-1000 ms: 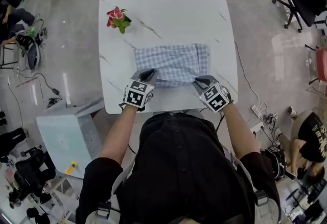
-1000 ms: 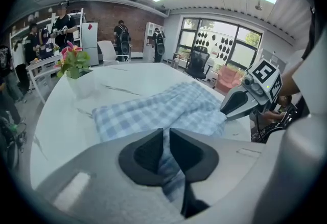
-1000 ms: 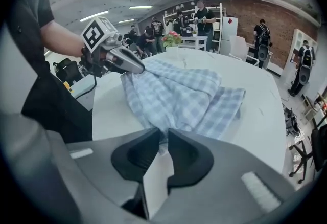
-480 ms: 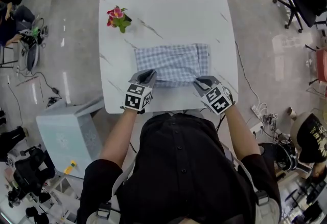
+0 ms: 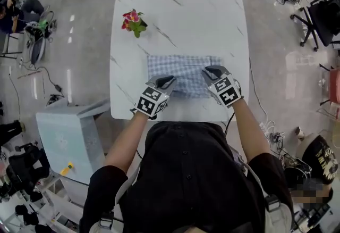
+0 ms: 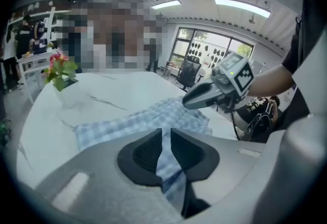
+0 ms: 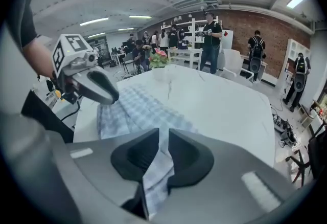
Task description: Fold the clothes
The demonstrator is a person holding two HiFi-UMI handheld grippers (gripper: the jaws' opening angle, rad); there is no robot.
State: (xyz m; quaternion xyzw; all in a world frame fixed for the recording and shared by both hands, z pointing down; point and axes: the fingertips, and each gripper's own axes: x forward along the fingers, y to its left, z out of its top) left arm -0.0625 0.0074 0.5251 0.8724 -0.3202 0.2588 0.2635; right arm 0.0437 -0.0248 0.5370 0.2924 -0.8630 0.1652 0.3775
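**kev:** Both tongs have carried the near hem up and away from the person since a second ago, the right one further than the left. The left tongs (image 6: 166, 138) are pinched tight on a pleat of the checked cloth (image 6: 127, 123). The right tongs (image 7: 162, 141) are doing the same, with blue-and-white fabric squeezed between the pads and hanging out below.

**mo:** so how far along is the folding, you reckon?

**kev:** Mid-fold, I'd say. The cloth is already a tidy narrow rectangle lying across the near half of the white marble-look desk (image 5: 180, 14), so I'm guessing at least one fold is already done. Right now the near edge is lifted and held over the middle of the piece. It's not laid down on the far edge yet. What's left is to bring it over, line up the hems, let go, and maybe fold once more across the short way. That's just my read though.

**mo:** anything else on the desk? any labels or brand tags?

**kev:** Just a potted flower (image 5: 134, 22) near the far left corner, well apart from the cloth. No label or tag shows on the fabric. The marker cube (image 5: 151, 101) on each of the tongs has black-and-white square patterns, but that's not lettering I can read. Someone at the bottom right has print on a black shirt, way too small to make out.
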